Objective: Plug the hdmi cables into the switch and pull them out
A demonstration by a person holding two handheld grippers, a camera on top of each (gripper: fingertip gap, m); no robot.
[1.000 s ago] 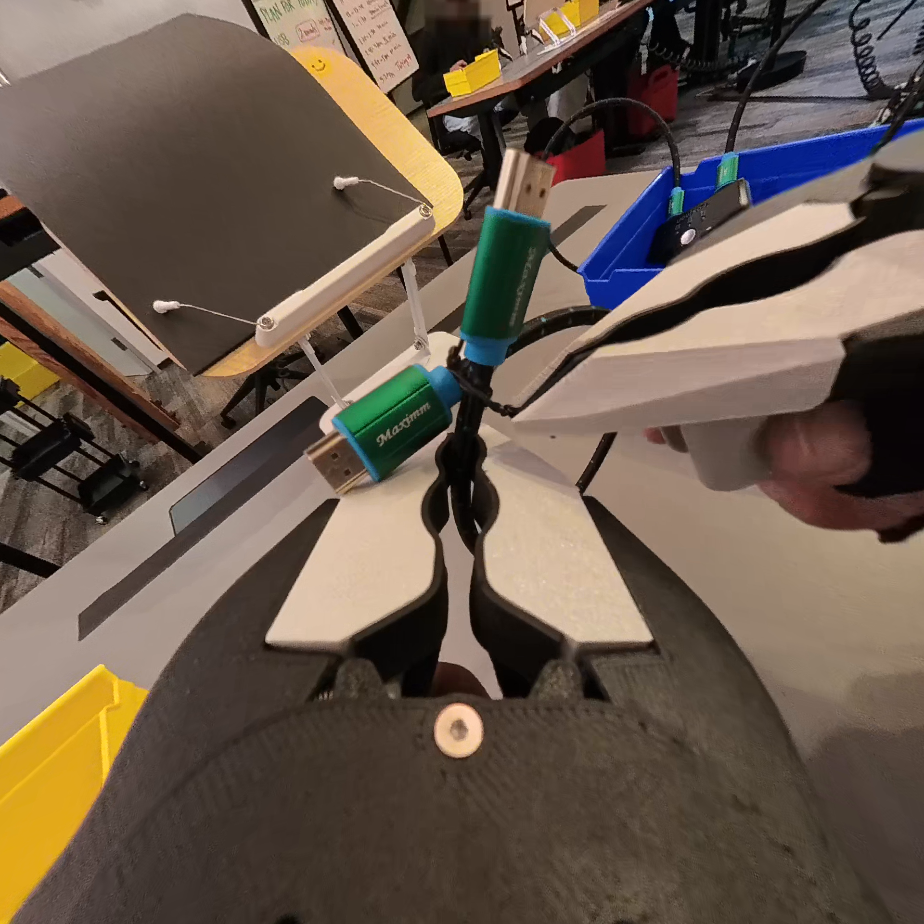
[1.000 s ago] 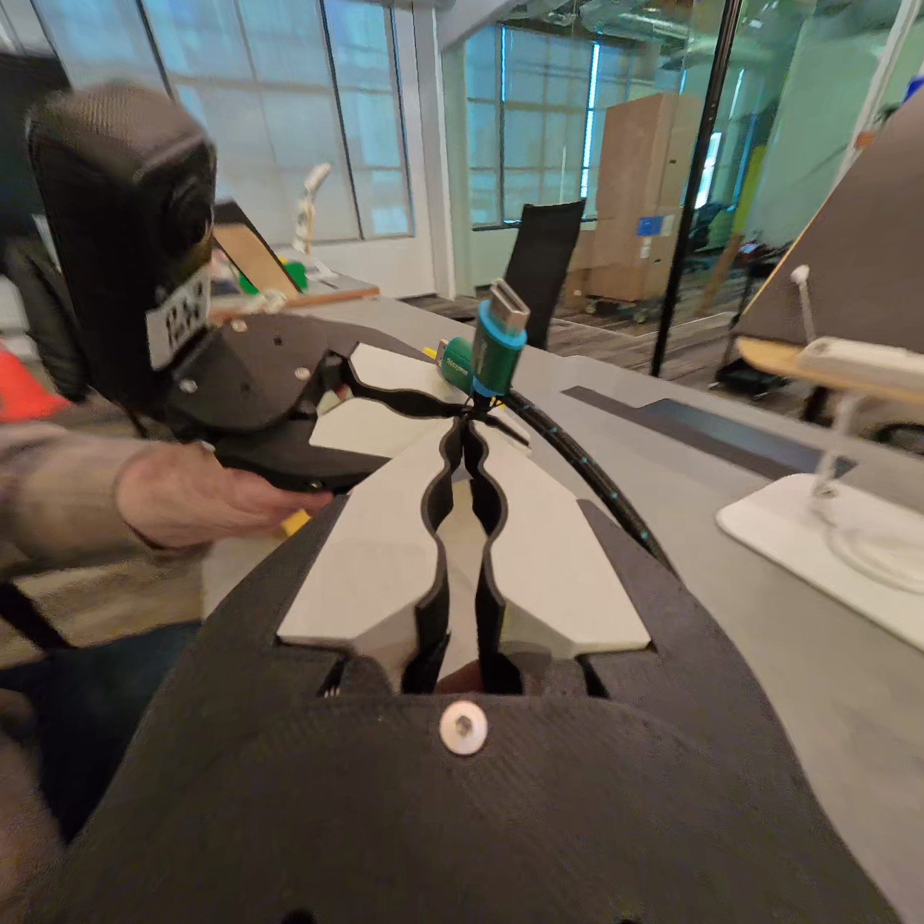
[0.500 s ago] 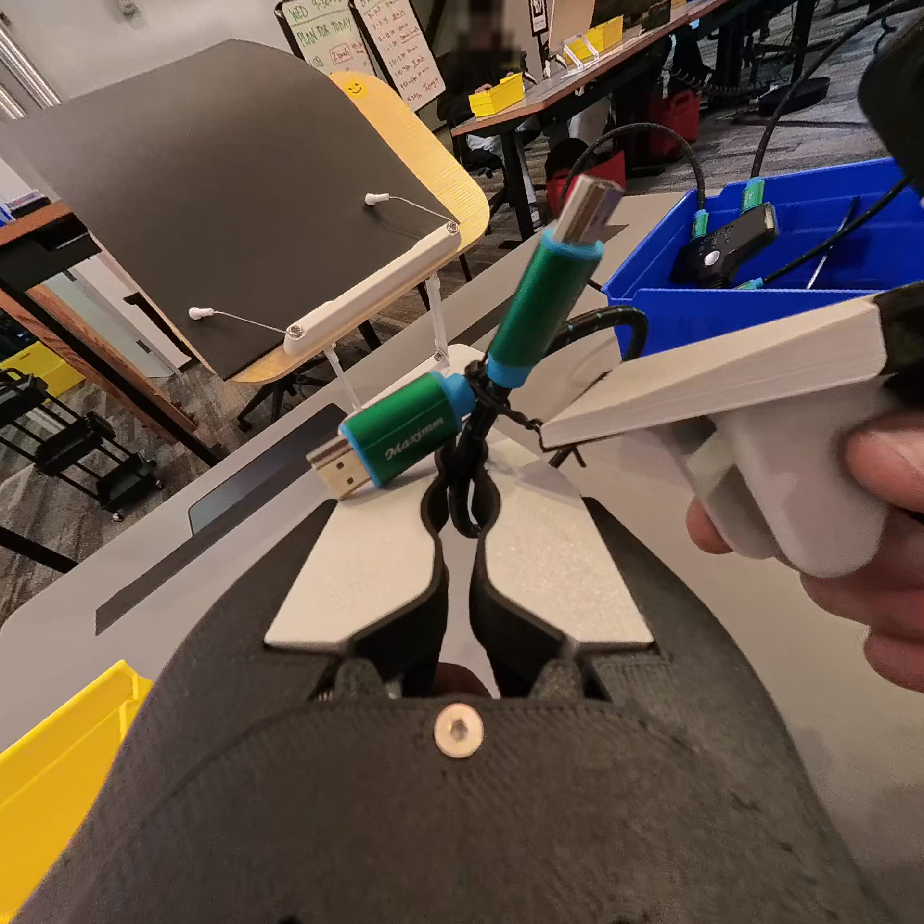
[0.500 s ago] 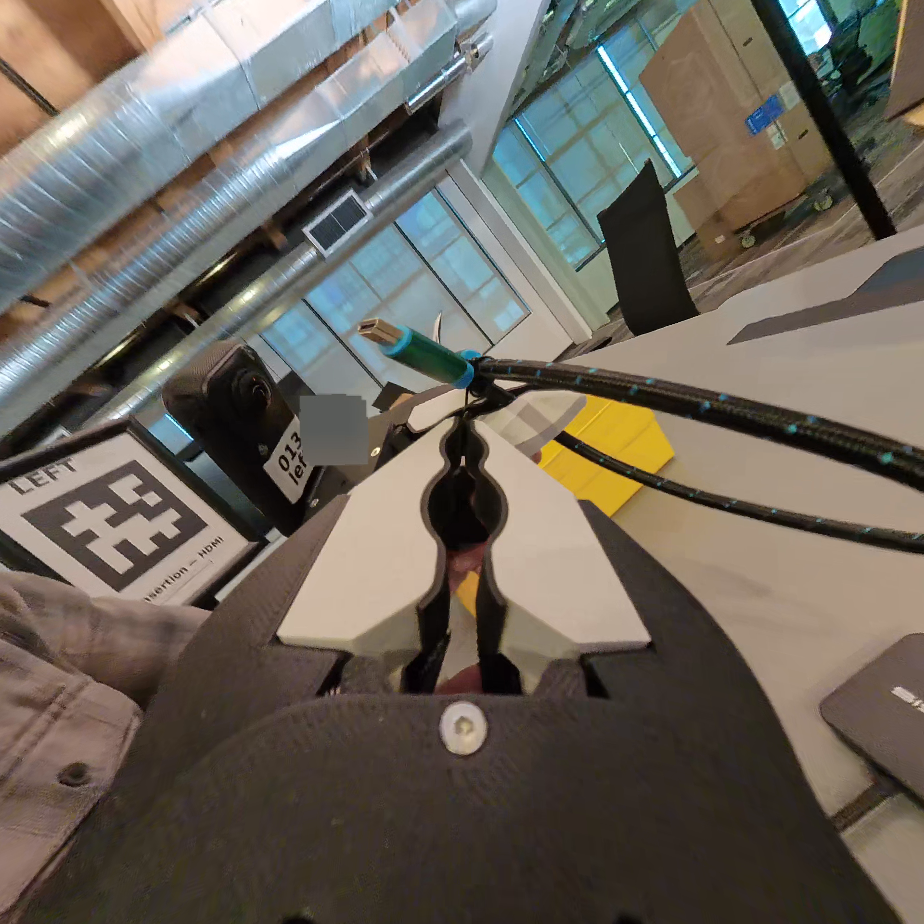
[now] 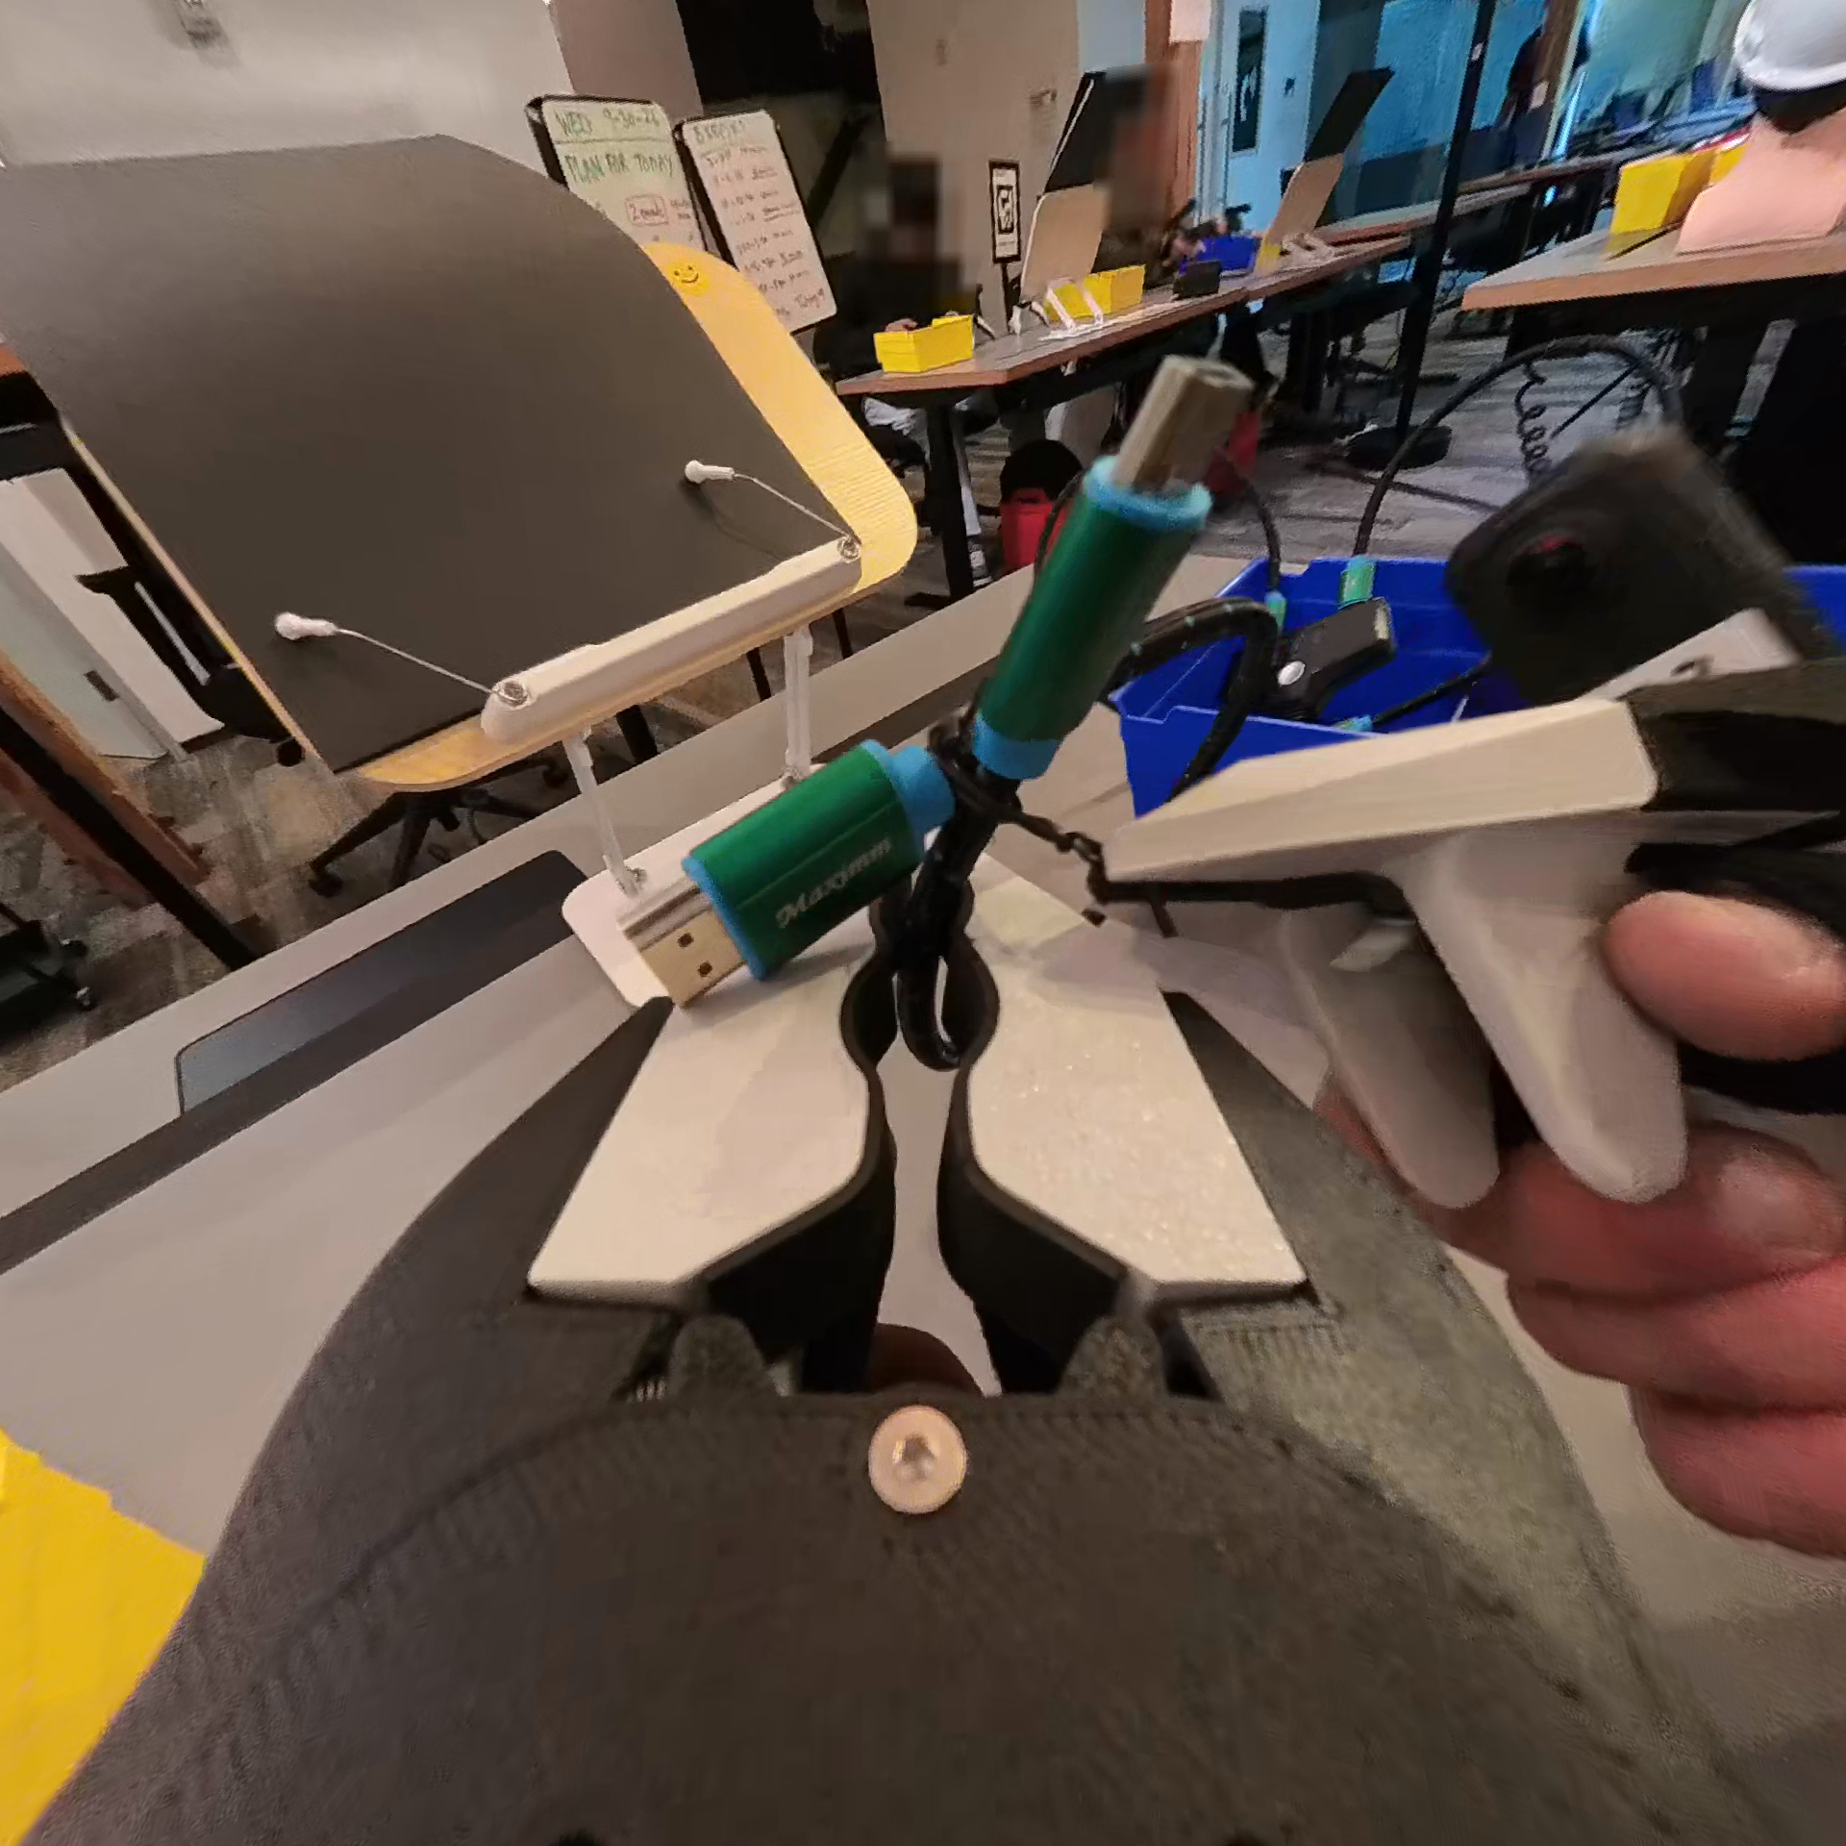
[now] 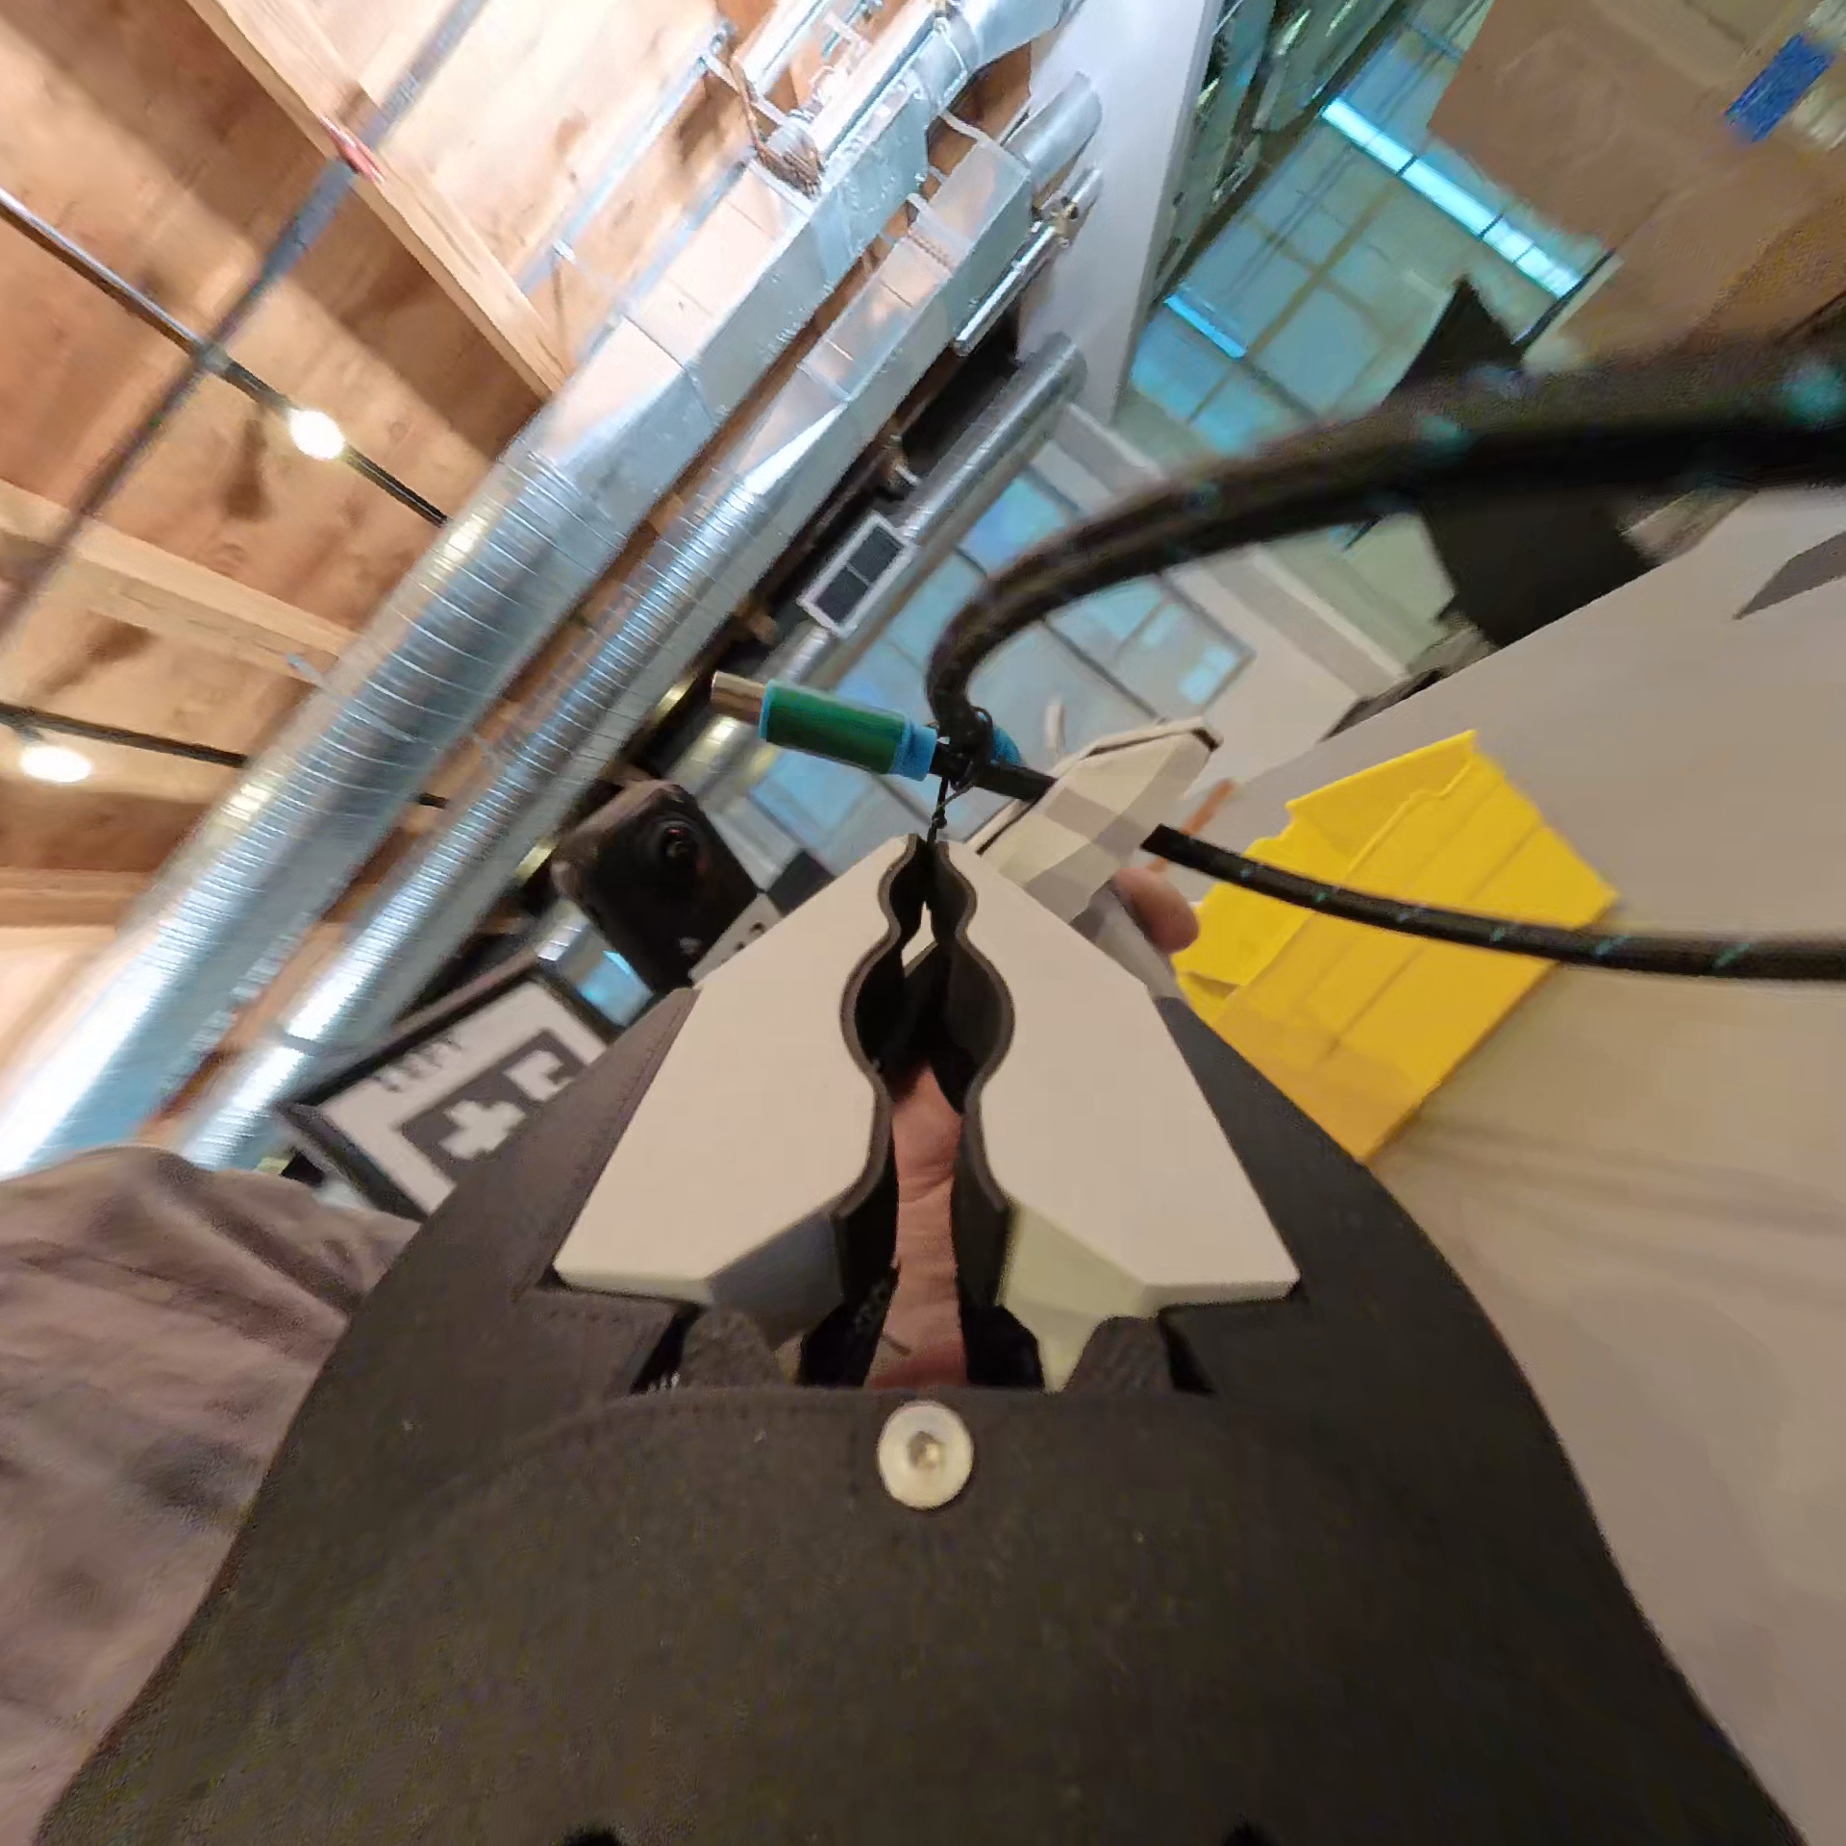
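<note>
The left claw (image 5: 924,1009) is closed on the doubled black braided HDMI cable (image 5: 934,959), just below where a thin black tie (image 5: 1049,834) binds the two green plugs together. One plug (image 5: 799,889) points near-left over the tabletop (image 5: 250,1249); the other plug (image 5: 1089,609) stands up toward the far right. The right claw (image 6: 924,864), coming in from the right, is nearly closed, its tips pinching the loose end of that tie (a very thin thing, so the hold looks slight). The switch (image 5: 1334,639) lies in the blue bin (image 5: 1229,734) at the far right, with what look like other green plugs already in it.

As I judge it, the task is at an early stage: this cable is still bundled, neither plug has reached the switch, and untying, plugging in and pulling out all remain.
</note>
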